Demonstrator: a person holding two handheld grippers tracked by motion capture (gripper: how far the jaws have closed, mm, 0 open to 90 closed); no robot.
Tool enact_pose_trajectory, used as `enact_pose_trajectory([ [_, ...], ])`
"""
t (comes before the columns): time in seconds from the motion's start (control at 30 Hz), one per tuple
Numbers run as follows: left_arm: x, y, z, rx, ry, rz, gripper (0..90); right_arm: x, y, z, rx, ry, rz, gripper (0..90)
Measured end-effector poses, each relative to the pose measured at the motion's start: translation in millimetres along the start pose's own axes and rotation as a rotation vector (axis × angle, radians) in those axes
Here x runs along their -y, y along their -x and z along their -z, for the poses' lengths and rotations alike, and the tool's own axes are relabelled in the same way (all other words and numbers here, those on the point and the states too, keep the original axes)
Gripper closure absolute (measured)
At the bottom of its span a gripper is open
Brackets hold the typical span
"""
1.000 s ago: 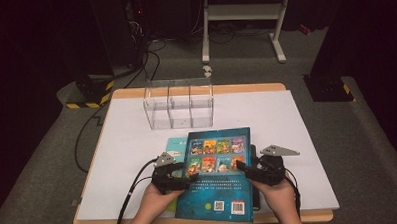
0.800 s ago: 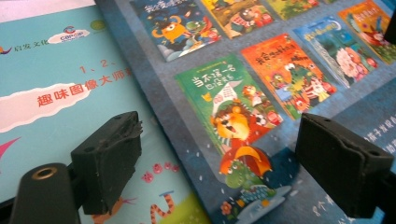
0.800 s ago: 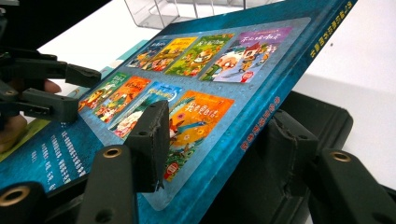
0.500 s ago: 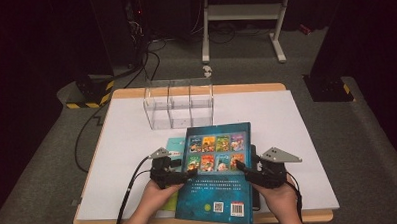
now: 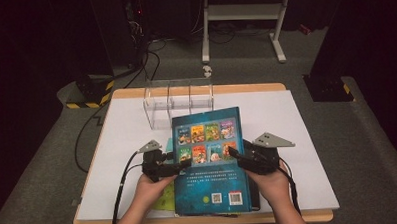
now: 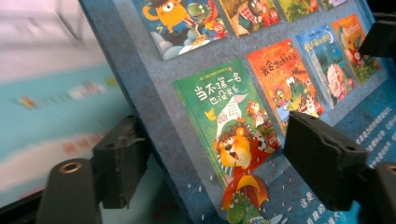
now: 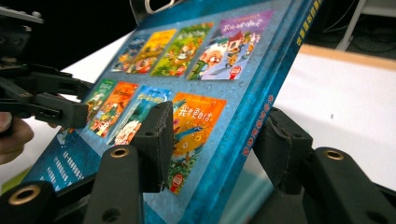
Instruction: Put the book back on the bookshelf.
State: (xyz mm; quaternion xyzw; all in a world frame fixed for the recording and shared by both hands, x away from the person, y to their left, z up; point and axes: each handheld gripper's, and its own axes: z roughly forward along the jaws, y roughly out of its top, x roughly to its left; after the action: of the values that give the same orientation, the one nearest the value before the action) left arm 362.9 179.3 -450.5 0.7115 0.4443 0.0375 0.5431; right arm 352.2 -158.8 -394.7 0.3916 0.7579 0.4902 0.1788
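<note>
Book is the thing in hand here: a large blue hardcover, back cover up, lifted at its far edge toward the clear organiser that stands at the back of the white tabletop. It sits between both hands, near the front edge, over another book lying flat beneath.

The left gripper straddles the book's left edge; its jaws have just been closing, with the cover between them, but in the left gripper view a gap shows beside both pads, so they do not yet pinch. The right gripper takes the spine side; in the right gripper view one pad lies on the cover and the other sits behind the spine, and I cannot tell whether it presses.

Judging by its look, the book is stiff and fairly heavy, with a glossy cover that could slide between the pads. Gripping both long edges near the middle should keep it balanced.
</note>
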Motion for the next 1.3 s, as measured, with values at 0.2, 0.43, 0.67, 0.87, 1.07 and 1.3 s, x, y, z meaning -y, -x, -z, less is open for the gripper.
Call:
enact_pose_trajectory([
  [0.2, -17.6, -4.4, 14.3, -0.048, 0.079, -0.037, 34.5, -21.6, -3.1, -8.8, -0.012, 0.045, 0.008, 51.2],
  [0.43, -30.0, -5.6, 25.0, -0.090, 0.170, -0.078, 40.6, -44.4, -6.5, -14.3, -0.001, 0.106, 0.019, 54.3],
  [0.67, -43.8, -2.6, 33.1, -0.126, 0.257, -0.134, 47.9, -69.3, -8.3, -14.8, 0.018, 0.147, 0.052, 56.2],
  [0.87, -61.2, 3.1, 40.1, -0.178, 0.291, -0.207, 51.9, -87.7, -11.1, -12.6, 0.027, 0.186, 0.073, 55.3],
  [1.07, -54.1, 3.5, 49.6, -0.184, 0.311, -0.220, 51.3, -80.2, -20.6, -11.4, 0.004, 0.219, 0.091, 53.8],
  [1.3, -35.5, -2.0, 57.0, -0.155, 0.352, -0.193, 48.9, -70.1, -34.6, -9.3, -0.040, 0.241, 0.127, 49.8],
])
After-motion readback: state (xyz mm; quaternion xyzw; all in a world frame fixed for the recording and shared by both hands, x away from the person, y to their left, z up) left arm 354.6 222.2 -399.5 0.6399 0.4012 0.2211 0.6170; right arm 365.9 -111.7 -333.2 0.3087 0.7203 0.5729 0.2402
